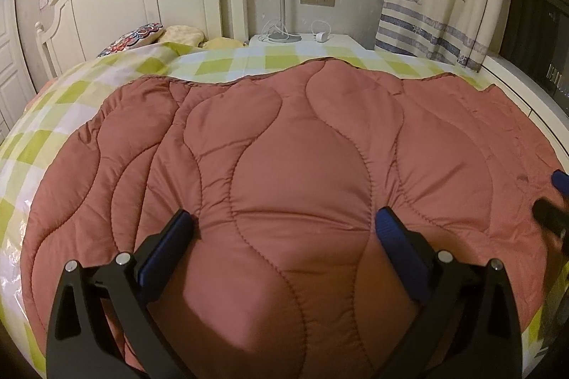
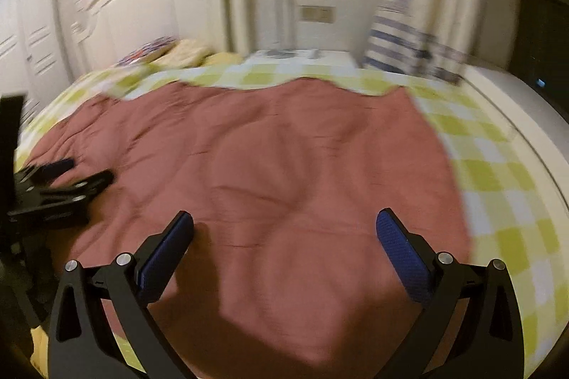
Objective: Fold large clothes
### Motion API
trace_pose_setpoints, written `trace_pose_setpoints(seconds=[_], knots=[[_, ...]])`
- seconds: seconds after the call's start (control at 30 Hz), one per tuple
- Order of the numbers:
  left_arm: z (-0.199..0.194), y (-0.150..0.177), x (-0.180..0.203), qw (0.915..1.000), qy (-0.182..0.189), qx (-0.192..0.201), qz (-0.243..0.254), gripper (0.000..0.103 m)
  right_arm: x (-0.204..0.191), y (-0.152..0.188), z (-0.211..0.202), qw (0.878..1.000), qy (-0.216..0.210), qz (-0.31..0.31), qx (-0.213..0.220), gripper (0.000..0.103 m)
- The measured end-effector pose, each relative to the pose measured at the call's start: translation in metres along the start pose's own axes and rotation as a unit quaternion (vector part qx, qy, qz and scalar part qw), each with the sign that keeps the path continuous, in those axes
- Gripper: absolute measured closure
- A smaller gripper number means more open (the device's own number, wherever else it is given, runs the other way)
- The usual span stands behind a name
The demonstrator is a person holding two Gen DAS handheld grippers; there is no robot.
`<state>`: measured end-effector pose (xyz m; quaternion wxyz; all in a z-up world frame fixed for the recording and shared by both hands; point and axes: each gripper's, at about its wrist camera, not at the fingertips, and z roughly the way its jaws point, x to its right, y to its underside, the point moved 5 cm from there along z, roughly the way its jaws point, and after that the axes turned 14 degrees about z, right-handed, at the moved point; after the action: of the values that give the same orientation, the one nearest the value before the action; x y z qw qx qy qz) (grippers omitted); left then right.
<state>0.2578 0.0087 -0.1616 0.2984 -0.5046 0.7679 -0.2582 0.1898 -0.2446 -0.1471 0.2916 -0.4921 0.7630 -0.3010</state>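
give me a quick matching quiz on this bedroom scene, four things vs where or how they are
Things:
1. quilt
2. sheet
3. charger
4. left tool

Places or states:
A. green and white checks, under the quilt
B. open, over the quilt's near part
C. on the white nightstand
D. reddish, spread flat on the bed

Pairs: 1-D, 2-A, 3-C, 4-B

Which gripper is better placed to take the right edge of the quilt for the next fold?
Probably the right gripper: open, with the quilt's right edge near its right finger. The left gripper, also open, sits over the quilt's middle.
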Motion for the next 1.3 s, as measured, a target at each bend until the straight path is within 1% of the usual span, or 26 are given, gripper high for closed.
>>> trace_pose_setpoints(seconds=[0.07, 0.13, 0.27, 0.4, 0.47, 0.53, 0.57, 0.63, 0.67, 0.73, 0.77, 0.83, 0.87, 0.93, 1.0, 1.13, 1.2, 1.23, 1.3], knots=[[-0.001, 0.002, -0.002, 1.0000, 0.002, 0.003, -0.002, 0.002, 0.021, 0.002, 0.009, 1.000, 0.024, 0.009, -0.012, 0.005], [-0.002, 0.002, -0.002, 1.0000, 0.004, 0.004, -0.002, 0.002, 0.030, 0.007, 0.016, 0.999, 0.013, 0.017, -0.026, 0.005], [-0.003, 0.003, -0.005, 1.0000, 0.004, 0.005, -0.002, 0.002, 0.024, 0.007, 0.018, 0.999, 0.040, -0.001, -0.025, 0.005], [-0.003, 0.003, -0.005, 1.0000, 0.004, 0.005, -0.002, 0.002, 0.026, 0.007, 0.019, 0.999, 0.029, 0.008, -0.028, 0.005], [-0.003, 0.004, -0.006, 1.0000, 0.006, 0.005, -0.002, 0.002, 0.026, 0.008, 0.018, 0.999, 0.030, 0.007, -0.029, 0.005], [-0.010, 0.005, -0.009, 0.9999, 0.006, 0.016, -0.001, 0.002, 0.027, 0.007, 0.019, 0.999, 0.028, 0.009, -0.030, 0.005], [-0.016, 0.007, -0.014, 0.9996, 0.008, 0.027, -0.008, 0.002, 0.027, 0.007, 0.019, 0.999, 0.028, 0.009, -0.030, 0.005], [-0.027, 0.011, -0.037, 0.9985, -0.005, 0.040, -0.037, 0.002, 0.027, 0.007, 0.020, 0.999, 0.025, 0.010, -0.031, 0.005], [-0.032, 0.015, -0.057, 0.9970, -0.013, 0.042, -0.064, 0.002, 0.026, 0.007, 0.020, 0.999, 0.025, 0.011, -0.032, 0.004], [-0.032, 0.026, -0.092, 0.9930, -0.023, 0.038, -0.109, 0.002, 0.025, 0.008, 0.021, 0.999, 0.027, 0.009, -0.032, 0.004], [-0.025, 0.034, -0.109, 0.9918, -0.026, 0.023, -0.123, 0.002, 0.025, 0.008, 0.021, 0.999, 0.028, 0.008, -0.032, 0.004], [-0.007, 0.045, -0.116, 0.9941, -0.039, -0.010, -0.101, 0.002, 0.024, 0.008, 0.021, 0.999, 0.028, 0.006, -0.031, 0.004], [-0.003, 0.047, -0.118, 0.9936, -0.026, -0.016, -0.109, 0.002, 0.024, 0.009, 0.022, 0.999, 0.027, 0.005, -0.031, 0.004], [-0.002, 0.045, -0.115, 0.9938, -0.038, -0.019, -0.103, 0.002, 0.024, 0.009, 0.021, 0.999, 0.029, 0.005, -0.031, 0.004], [0.001, 0.043, -0.111, 0.9940, -0.052, -0.029, -0.093, 0.002, 0.027, 0.008, 0.022, 0.999, 0.020, 0.010, -0.036, 0.004], [0.001, 0.045, -0.116, 0.9938, -0.040, -0.024, -0.101, 0.002, 0.037, 0.008, -0.002, 0.998, -0.027, 0.045, -0.029, 0.005], [0.001, 0.047, -0.119, 0.9938, -0.042, -0.025, -0.100, 0.002, 0.045, 0.012, -0.027, 0.995, -0.062, 0.070, -0.019, 0.005], [0.000, 0.047, -0.122, 0.9938, -0.043, -0.025, -0.099, 0.002, 0.052, 0.018, -0.042, 0.991, -0.093, 0.095, -0.020, 0.005], [-0.001, 0.048, -0.122, 0.9938, -0.042, -0.024, -0.100, 0.002, 0.057, 0.030, -0.060, 0.982, -0.136, 0.127, -0.036, 0.005]])
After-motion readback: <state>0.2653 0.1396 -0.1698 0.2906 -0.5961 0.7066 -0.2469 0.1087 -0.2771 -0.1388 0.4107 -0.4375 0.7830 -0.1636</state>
